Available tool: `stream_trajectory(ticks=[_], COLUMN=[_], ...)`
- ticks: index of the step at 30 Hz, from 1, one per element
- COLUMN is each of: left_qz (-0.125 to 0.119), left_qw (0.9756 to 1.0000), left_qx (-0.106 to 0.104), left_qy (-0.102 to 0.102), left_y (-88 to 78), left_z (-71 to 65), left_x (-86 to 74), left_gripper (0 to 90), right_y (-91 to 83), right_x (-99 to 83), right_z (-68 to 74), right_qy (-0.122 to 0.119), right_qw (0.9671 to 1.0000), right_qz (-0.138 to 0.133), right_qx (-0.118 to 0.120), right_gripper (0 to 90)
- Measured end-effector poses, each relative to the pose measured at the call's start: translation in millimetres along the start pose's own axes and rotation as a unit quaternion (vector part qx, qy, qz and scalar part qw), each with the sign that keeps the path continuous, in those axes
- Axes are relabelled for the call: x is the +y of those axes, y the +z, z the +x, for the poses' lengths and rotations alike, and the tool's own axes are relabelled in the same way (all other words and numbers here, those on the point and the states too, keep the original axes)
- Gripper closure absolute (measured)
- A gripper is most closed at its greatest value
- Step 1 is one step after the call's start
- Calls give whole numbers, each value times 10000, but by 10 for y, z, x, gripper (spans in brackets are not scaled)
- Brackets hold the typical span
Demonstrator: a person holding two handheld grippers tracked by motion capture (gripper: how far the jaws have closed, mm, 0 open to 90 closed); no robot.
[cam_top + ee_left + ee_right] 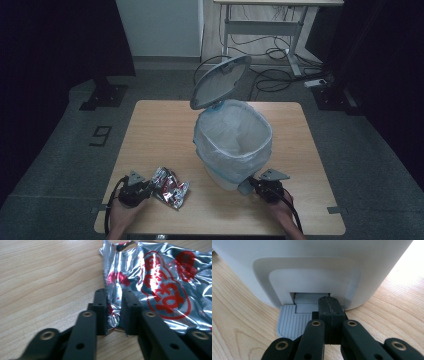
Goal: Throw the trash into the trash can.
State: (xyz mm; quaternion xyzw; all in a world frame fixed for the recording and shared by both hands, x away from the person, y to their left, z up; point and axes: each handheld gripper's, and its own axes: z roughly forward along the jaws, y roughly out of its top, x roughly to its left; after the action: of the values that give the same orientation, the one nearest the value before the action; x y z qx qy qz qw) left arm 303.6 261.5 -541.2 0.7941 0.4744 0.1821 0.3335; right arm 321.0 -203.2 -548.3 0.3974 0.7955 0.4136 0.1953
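Two grippers: left gripper (pixel 113 308) pinches the foil wrapper (pixel 160 287); right gripper (pixel 331 305), closed tight, presses the bin pedal (pixel 289 323).

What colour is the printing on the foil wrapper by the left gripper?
Red print on the shiny silver wrapper; the left gripper view shows it best.

cut off at the right and top edges of the left gripper view: the foil wrapper (pixel 160 287). hidden under closed jaws in the right gripper view: part of the bin pedal (pixel 290 323).
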Motion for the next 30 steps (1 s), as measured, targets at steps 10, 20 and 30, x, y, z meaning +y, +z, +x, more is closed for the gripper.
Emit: stream_trajectory(ticks=[10, 20, 30], left_qz=[-200, -450, -816], left_qw=[9989, 9960, 9913], left_qx=[-373, -682, -929], left_qy=[-216, -364, -455], left_y=[-71, -199, -352], left_z=[61, 95, 89], left_x=[-6, 2, 18], left_gripper=[899, 900, 900], right_y=[-1, -1, 0], right_x=[2, 2, 2], right_z=[-4, -5, -6], right_qy=[1, 2, 15], right_qw=[10000, 10000, 10000], right_qz=[6, 7, 5], right_qx=[18, 21, 22], right_gripper=[900, 900, 900])
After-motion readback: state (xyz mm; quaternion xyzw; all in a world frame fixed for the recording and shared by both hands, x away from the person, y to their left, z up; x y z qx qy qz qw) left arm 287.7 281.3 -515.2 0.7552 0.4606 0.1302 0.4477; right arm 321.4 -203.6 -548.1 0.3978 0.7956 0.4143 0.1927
